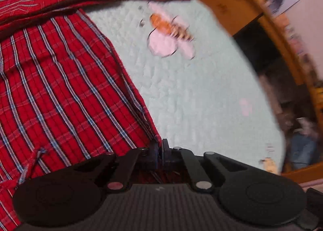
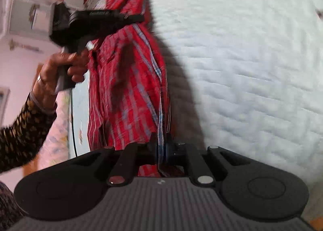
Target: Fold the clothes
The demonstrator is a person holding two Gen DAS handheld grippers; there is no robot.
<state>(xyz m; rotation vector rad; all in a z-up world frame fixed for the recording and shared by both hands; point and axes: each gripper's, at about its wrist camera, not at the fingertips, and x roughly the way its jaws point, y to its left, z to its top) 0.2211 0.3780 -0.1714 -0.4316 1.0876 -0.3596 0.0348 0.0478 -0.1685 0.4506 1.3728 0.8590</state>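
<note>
Left tongs (image 1: 160,151), nearest my left wrist view, pinch the hem of the red plaid garment (image 1: 60,90), lifted over the bed (image 1: 201,94). Right wrist view: my right tongs (image 2: 162,150) clamp another edge, left hand (image 2: 60,69) beyond. Thin grips could slip if the cloth is tugged unevenly.

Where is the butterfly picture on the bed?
In the left wrist view, the butterfly picture is printed on the pale quilt, upper middle, just right of the red plaid garment.
</note>
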